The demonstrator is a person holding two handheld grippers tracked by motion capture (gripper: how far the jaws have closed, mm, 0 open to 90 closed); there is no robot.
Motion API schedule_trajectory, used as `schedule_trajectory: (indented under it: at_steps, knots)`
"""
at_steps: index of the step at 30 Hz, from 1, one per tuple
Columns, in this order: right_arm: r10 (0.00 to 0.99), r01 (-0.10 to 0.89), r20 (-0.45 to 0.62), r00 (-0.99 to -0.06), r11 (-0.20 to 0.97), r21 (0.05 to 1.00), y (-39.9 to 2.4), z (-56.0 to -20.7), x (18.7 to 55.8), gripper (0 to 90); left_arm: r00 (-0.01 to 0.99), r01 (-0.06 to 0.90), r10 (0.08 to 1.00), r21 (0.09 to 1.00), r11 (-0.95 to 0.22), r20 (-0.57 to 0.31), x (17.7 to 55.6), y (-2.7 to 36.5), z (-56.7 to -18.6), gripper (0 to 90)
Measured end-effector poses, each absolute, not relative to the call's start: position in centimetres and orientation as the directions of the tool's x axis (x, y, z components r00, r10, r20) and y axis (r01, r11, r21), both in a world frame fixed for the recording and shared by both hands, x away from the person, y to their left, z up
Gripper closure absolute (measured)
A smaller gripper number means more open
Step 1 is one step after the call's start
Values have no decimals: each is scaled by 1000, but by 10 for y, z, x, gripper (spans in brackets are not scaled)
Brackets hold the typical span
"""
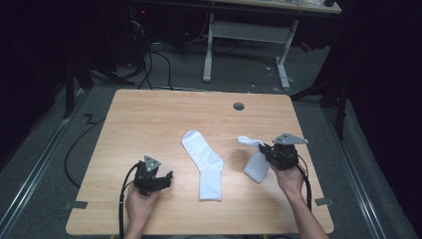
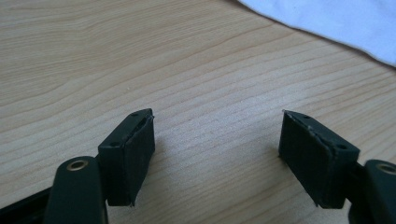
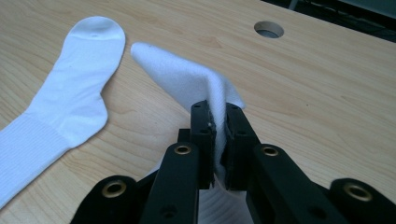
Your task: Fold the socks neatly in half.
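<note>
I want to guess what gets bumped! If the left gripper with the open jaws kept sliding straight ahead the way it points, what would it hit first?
Probably the flat white sock. The left gripper has bare table just ahead, then the sock's edge; how far off is hard to tell.

In the right gripper view the flat sock (image 3: 60, 102) is cut off at the lower left edge, its cuff out of frame. The pinched sock (image 3: 187, 79) vanishes behind the right gripper (image 3: 219, 140) at bottom centre, its lower part hidden. In the left gripper view a sock (image 2: 336, 23) is cut off by the top right corner. In the high view the forearms are cut off at the bottom edge.
</note>
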State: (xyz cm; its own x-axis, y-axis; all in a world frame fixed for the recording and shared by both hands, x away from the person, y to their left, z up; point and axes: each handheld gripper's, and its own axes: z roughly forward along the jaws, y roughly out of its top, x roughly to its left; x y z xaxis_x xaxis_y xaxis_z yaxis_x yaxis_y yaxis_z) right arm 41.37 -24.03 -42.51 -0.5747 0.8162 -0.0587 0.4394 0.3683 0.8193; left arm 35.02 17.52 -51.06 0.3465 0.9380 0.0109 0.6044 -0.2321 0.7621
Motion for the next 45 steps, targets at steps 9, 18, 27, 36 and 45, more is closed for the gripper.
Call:
schedule_trajectory:
  at_steps: [9,18,27,36,45]
  knots:
    - [801,413,-63,-595,373,831,-235,-415,409,846,346,604,938,762,-231,10,350,175,-511,276]
    - [786,393,-77,-614,388,834,-229,-408,405,846,347,605,938,762,-233,11,350,175,-511,275]
    - [756,362,-65,-651,385,849,-216,-400,401,845,346,604,938,762,-232,11,350,175,-511,274]
    - [728,343,-62,-683,394,853,-208,-394,396,845,350,604,937,763,-231,7,351,175,-511,272]
    - [705,334,-62,-706,409,849,-202,-391,393,845,340,605,941,764,-226,9,351,175,-511,286]
